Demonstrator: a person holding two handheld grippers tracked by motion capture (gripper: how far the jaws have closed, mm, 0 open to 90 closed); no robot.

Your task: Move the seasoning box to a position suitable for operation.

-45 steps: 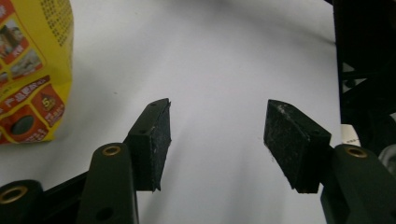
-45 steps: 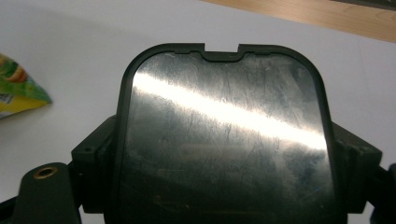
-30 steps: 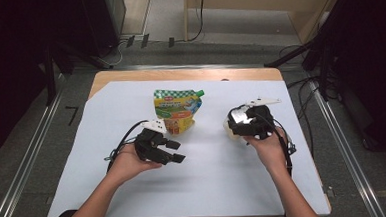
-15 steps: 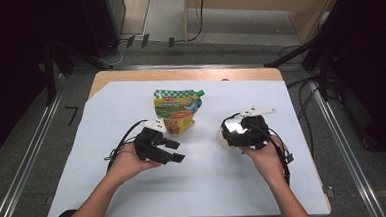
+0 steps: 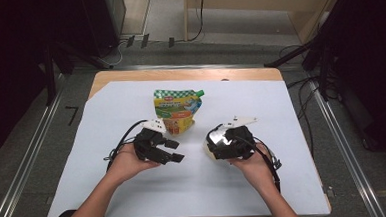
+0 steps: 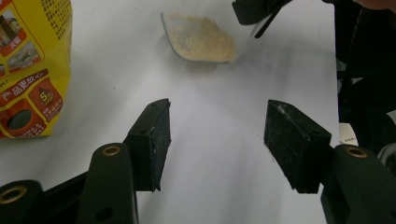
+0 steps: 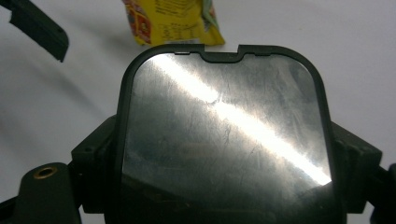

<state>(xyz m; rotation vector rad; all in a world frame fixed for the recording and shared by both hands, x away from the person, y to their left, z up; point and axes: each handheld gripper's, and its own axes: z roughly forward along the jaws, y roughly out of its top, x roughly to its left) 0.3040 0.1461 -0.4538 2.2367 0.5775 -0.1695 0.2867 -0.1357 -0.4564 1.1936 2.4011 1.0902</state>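
1. While the left gripper (image 5: pixel 170 150) sits on the white table sheet (image 5: pixel 130 101) with the person's left hand (image 5: pixel 126 162) around it, its two black jaws stand spread well apart, and in the left gripper view there's just bare sheet between the pads (image 6: pixel 152 140), so it's touching nothing.
2. The landmark here is the yellow and green printed stand-up pouch with the little spout at one corner (image 5: pixel 177 109). It stands on the sheet towards the far side, and the left gripper is just in front of it, a bit to its left.
3. The right gripper (image 5: pixel 222 146) is in front of the pouch too, but off to its right. It's clamped on a clear plastic container with a black-rimmed shiny lid (image 7: pixel 224 126), one jaw pressed against each side wall.
4. In the right gripper view that lid faces the camera, glare streaked across it, and the bottom of the pouch (image 7: pixel 173 21) peeks out just beyond its far rim.
5. From the left gripper view you can see the container (image 6: pixel 201 37) has light brown powdery stuff inside, and it's tipped, held off to the right of the pouch (image 6: pixel 32 70).
6. The two grippers are near each other but apart.
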